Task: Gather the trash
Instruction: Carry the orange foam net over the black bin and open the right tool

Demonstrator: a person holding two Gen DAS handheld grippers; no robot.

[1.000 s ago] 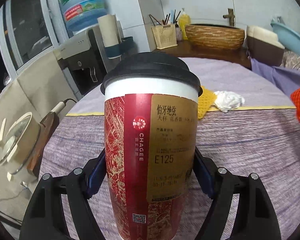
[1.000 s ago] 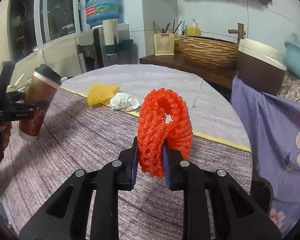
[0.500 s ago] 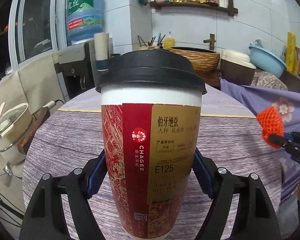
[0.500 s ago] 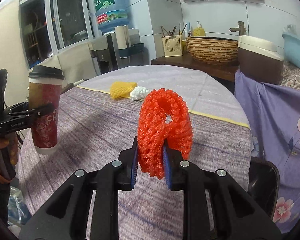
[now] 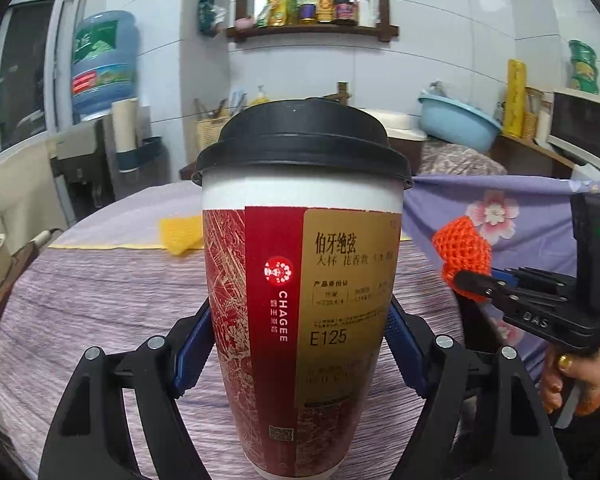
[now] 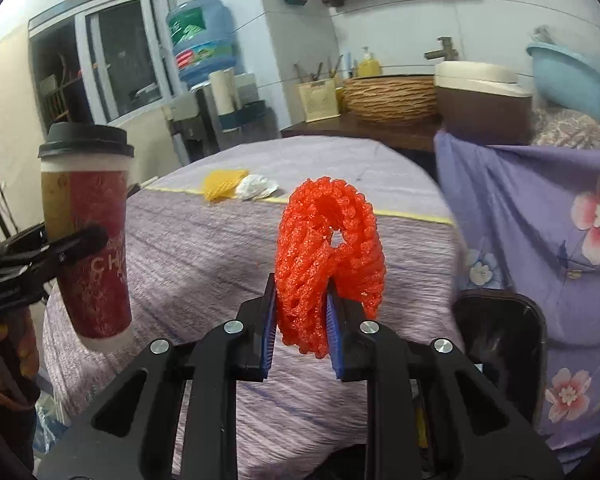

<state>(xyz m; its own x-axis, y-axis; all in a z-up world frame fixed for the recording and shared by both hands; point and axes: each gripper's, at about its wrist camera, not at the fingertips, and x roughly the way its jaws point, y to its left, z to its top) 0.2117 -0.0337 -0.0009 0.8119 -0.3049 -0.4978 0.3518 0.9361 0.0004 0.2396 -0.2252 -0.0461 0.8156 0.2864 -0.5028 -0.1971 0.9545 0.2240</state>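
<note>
My left gripper [image 5: 300, 344] is shut on a tall red paper cup [image 5: 304, 300] with a black lid, held upright in the air above the table's near edge. The same cup [image 6: 88, 232] shows at the left of the right wrist view. My right gripper [image 6: 302, 328] is shut on an orange foam fruit net [image 6: 328, 256]; that net [image 5: 462, 252] and gripper appear at the right of the left wrist view. On the round table [image 6: 204, 248] a yellow foam net [image 6: 222, 184] and a crumpled white tissue [image 6: 256, 187] lie side by side at the far side.
A purple floral cloth [image 6: 540, 232] hangs at the right, with a dark bin [image 6: 500, 344] below it. Behind the table stand a water dispenser [image 6: 202, 44], a wicker basket [image 6: 392, 96], a brown box [image 6: 484, 100] and a blue basin [image 5: 456, 124].
Both grippers have drawn back from the table with their loads; the table looks farther away and lower. The left view has swung right, so the right gripper now shows in it.
</note>
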